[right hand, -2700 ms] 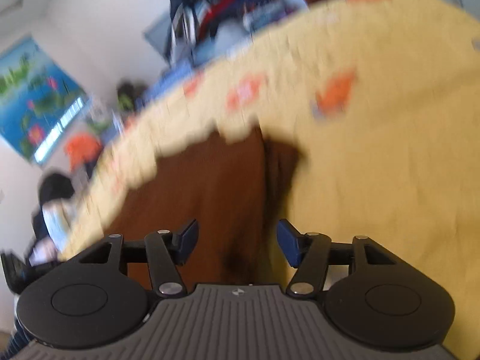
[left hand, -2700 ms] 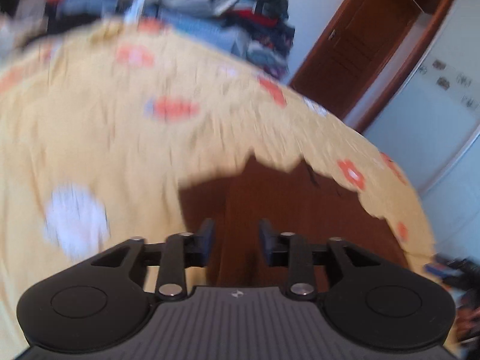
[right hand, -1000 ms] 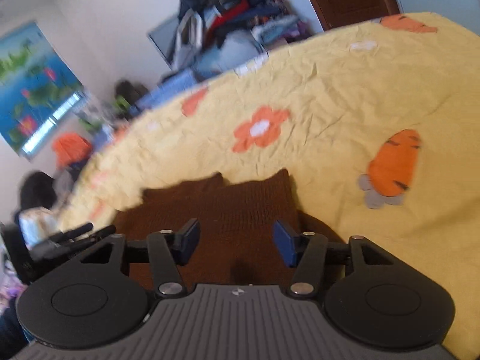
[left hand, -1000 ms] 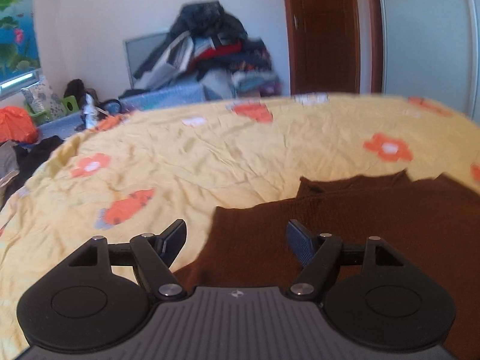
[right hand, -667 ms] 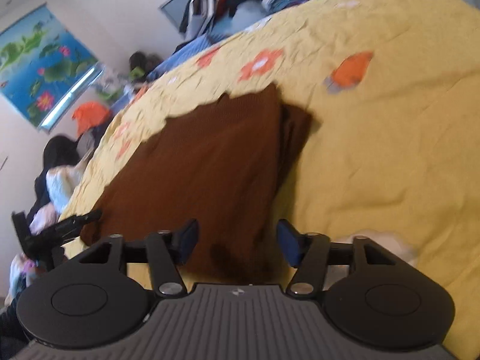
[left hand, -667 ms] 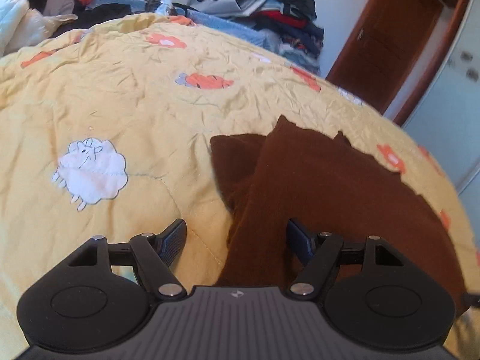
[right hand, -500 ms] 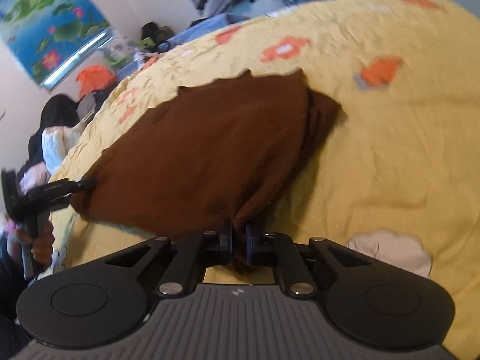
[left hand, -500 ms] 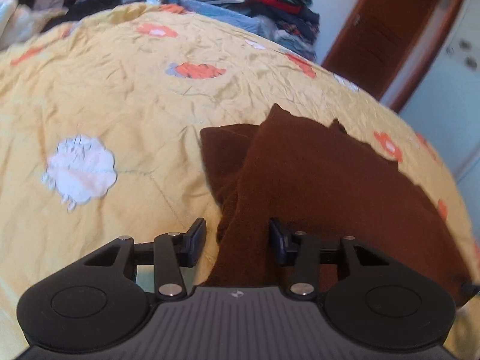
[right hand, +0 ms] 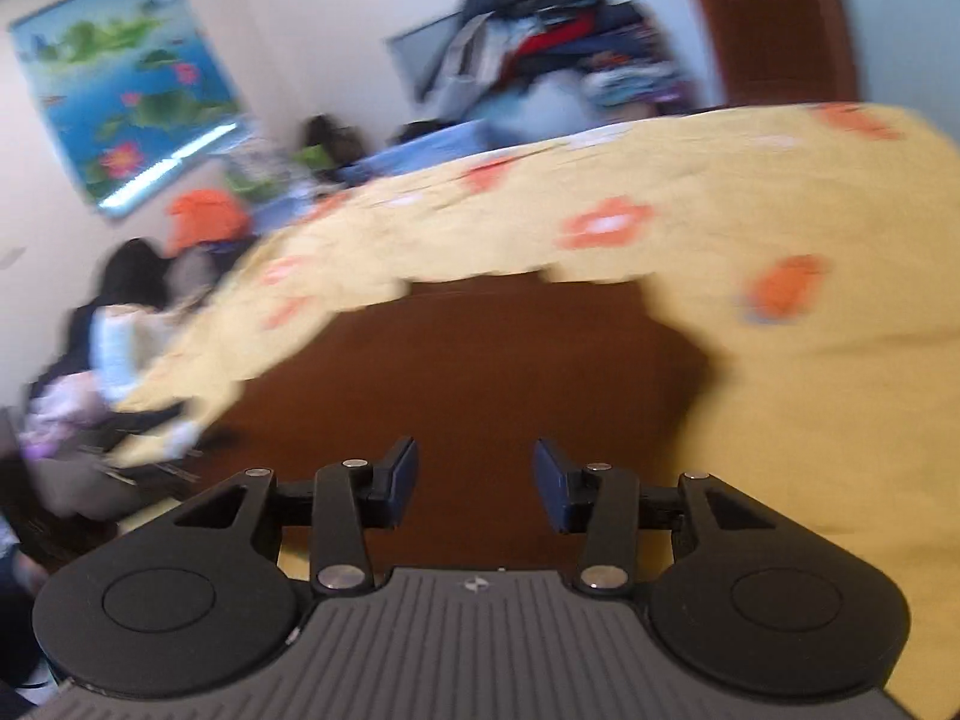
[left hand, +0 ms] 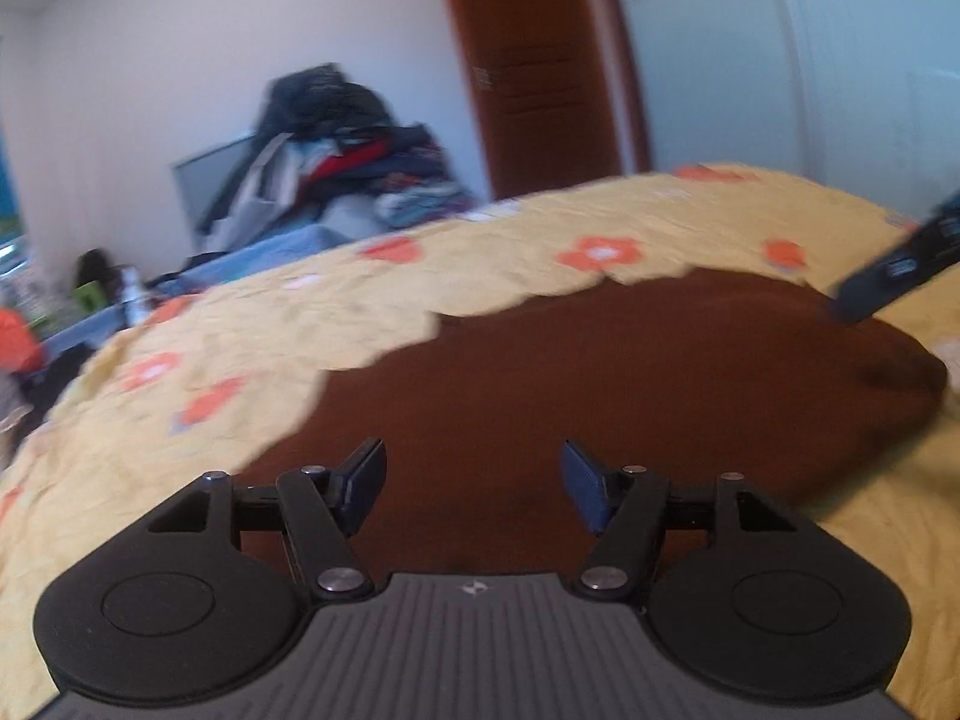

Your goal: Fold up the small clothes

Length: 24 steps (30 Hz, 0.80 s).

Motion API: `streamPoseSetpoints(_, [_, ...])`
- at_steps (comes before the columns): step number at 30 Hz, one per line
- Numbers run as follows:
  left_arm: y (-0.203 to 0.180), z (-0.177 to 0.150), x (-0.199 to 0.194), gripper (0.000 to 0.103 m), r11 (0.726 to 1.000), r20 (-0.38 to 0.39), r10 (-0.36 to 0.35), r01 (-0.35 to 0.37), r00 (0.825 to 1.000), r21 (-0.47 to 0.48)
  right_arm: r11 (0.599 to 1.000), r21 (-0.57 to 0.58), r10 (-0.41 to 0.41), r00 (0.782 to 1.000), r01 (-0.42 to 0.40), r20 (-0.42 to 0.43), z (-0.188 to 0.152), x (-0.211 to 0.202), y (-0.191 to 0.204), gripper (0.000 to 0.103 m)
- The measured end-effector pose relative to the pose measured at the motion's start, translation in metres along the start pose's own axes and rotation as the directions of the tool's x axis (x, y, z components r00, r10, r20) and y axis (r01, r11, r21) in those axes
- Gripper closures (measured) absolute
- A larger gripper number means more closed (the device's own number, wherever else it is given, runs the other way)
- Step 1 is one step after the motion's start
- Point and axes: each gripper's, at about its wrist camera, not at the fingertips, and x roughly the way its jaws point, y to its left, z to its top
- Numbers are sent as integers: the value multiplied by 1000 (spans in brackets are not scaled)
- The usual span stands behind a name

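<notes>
A brown knit garment (left hand: 600, 384) lies folded on the yellow bedspread (left hand: 240, 348). My left gripper (left hand: 474, 489) is open and empty, low over the garment's near left part. The right gripper's dark tip (left hand: 894, 276) shows at the far right of the left wrist view, just above the garment's right end. In the right wrist view the garment (right hand: 480, 372) fills the middle, and my right gripper (right hand: 476, 483) is open and empty above its near edge. Both views are motion-blurred.
The bedspread (right hand: 810, 390) has orange flower and carrot prints. A heap of clothes (left hand: 336, 162) is piled by the far wall beside a brown door (left hand: 534, 60). A person (right hand: 114, 348) sits at the bed's left side.
Half a second ago both grippers were closed on the garment's near corners. Now both are open and empty, raised, and looking across the garment.
</notes>
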Motion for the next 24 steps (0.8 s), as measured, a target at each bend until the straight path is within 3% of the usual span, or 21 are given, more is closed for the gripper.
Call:
streamPoseSetpoints(3, [-23,-11,28,39,998,-103,-21,27,995,65,990,-130,-77,990,61,-118,-12,50,26,53])
streamPoseSetpoints(4, [-21,-18,26,39,998,-66,-22,26,998,59,979,-181,-119,980,89,-158,-22,62,31,53])
streamPoseSetpoints(7, [-5,-26,21,38,996,-98,-86,85,992,-9,926,-354,-163,985,133,-55,-54,56,41,52])
streamPoseSetpoints(10, [9,-25,9,38,994,-133,-87,78,987,-74,933,-334,-172,981,134,-86,-50,46,45,52])
streamPoseSetpoints(13, [20,-25,-8,39,989,-78,-107,98,991,-115,962,-243,-153,983,124,-103,-31,35,45,48])
streamPoseSetpoints(15, [20,-27,-2,39,992,-105,-89,79,991,-94,968,-218,-135,990,124,-37,-31,27,45,33])
streamPoseSetpoints(16, [20,-33,7,39,993,-160,-91,76,983,-94,969,-209,-141,989,129,-40,-31,31,43,22])
streamPoseSetpoints(18, [24,-41,6,38,989,-139,-105,89,985,-118,969,-210,-163,976,130,-147,-40,50,37,21])
streamPoseSetpoints(19, [25,-41,3,38,990,-145,-104,89,984,-105,945,-296,-184,975,141,-123,-49,48,44,21])
streamPoseSetpoints(21, [29,-34,-4,38,989,-159,-116,100,981,-106,898,-416,-232,958,145,-167,-58,47,57,21])
streamPoseSetpoints(24, [36,-20,-6,38,987,-99,-115,102,988,-124,924,-359,-202,967,134,-158,-43,37,55,25])
